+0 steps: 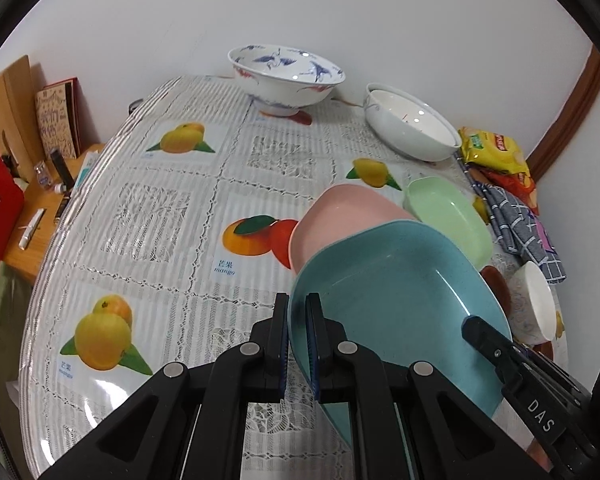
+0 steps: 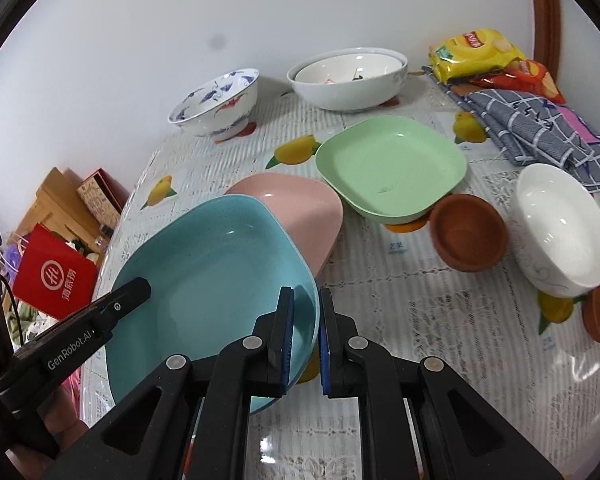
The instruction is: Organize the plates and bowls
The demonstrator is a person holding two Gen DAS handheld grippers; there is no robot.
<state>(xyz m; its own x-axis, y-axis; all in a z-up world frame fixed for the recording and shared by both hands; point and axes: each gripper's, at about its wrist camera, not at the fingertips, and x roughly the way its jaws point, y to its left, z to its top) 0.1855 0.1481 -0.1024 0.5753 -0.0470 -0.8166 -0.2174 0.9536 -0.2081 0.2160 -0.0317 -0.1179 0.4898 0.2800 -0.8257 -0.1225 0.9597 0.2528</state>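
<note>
Both tongs pinch blue plate (image 2: pixel 204 264): left tongs (image 1: pixel 298 344) on one rim, right tongs (image 2: pixel 306 336) opposite. Plate tilted above bench (image 1: pixel 172 208), far edge over pink plate (image 2: pixel 300 208) directly ahead.

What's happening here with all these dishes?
A person is tidying dishes on a table using two hand-held grippers. The left gripper and right gripper each clamp an opposite rim of the blue plate, holding it tilted over the pink plate. The green plate and several bowls sit untouched nearby.
</note>
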